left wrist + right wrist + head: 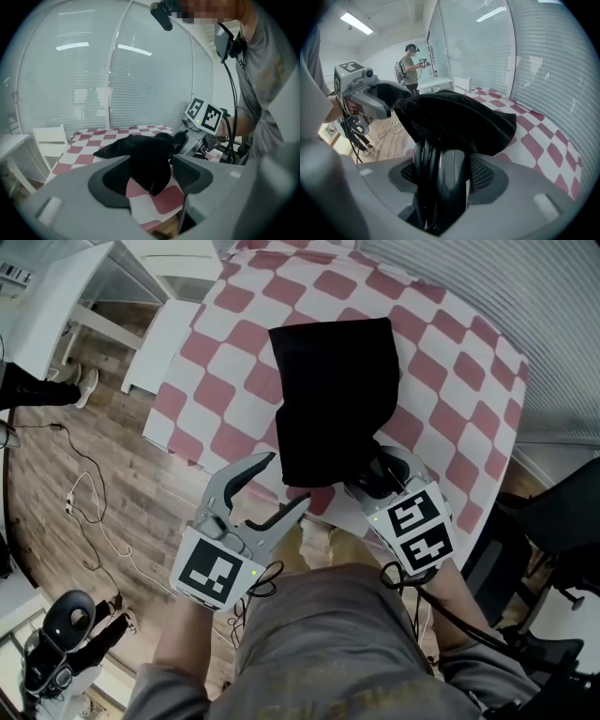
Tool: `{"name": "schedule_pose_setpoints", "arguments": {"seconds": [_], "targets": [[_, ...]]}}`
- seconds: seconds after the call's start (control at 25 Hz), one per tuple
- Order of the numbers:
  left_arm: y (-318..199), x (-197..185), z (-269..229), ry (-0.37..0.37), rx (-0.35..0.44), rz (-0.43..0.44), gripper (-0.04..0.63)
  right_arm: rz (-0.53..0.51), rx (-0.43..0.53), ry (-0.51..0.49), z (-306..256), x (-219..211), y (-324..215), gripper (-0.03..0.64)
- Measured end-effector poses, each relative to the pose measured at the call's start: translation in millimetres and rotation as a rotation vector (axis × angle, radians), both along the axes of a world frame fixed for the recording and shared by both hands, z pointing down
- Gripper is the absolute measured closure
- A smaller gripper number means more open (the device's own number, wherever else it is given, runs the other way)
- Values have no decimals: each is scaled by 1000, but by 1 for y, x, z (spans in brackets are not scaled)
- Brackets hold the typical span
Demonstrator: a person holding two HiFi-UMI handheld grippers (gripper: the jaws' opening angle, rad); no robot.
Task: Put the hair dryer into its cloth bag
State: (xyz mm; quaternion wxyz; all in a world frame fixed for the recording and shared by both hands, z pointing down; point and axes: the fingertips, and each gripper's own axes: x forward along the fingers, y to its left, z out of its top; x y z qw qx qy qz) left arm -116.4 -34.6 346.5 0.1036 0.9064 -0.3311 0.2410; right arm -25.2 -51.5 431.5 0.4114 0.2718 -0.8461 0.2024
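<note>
- The right gripper (445, 176) is clamped on the hair dryer (440, 187), its jaws pressed against the rounded dark grey body. In my judgement it holds the near end so the far end can be pushed into the bag.
- The left gripper (283, 486) has its jaws apart and grips nothing. In the left gripper view a hanging corner of the black cloth shows between them, though I cannot tell whether it touches either jaw. It seems placed to catch the bag's edge and steady it.
- The table (450, 381), under a red-and-white checked cover, bears the bag. Both grippers work at its near edge, just in front of the person.
- A white chair (49, 136) stands beside the table's far left corner, well apart from the work and no obstacle.
- The cloth bag (337, 390) lies flat and black across the middle of the table, its near end draped over the dryer's far end. The slack folds there look like the main hindrance, since nothing holds the mouth wide.
- The hair dryer is partly under the cloth. The clamped part remains outside, so the task looks under way but not done.
- Loose cables (89, 493) trail over the wood floor to the left, clear of both grippers.
</note>
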Motion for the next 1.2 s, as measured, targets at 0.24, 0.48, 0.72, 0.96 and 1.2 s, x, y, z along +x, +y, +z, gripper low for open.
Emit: {"name": "schedule_pose_setpoints", "arguments": {"seconds": [0.24,0.48,0.72,0.96,1.2], "targets": [[-11,-2,15,-2,51,-201,265,2,4,-5,-3,-4,-2,336],[-21,-10,15,-56,90,-225,441,-18,16,-13,-11,-7,5,336],[-16,-12,10,-84,105,-209,584,-22,51,-20,-17,-8,5,337],[-2,-2,-5,-106,144,-155,584,7,40,-6,-16,-7,2,337],[14,-7,18,-123,79,-194,586,17,26,-17,-16,-7,9,337]]}}
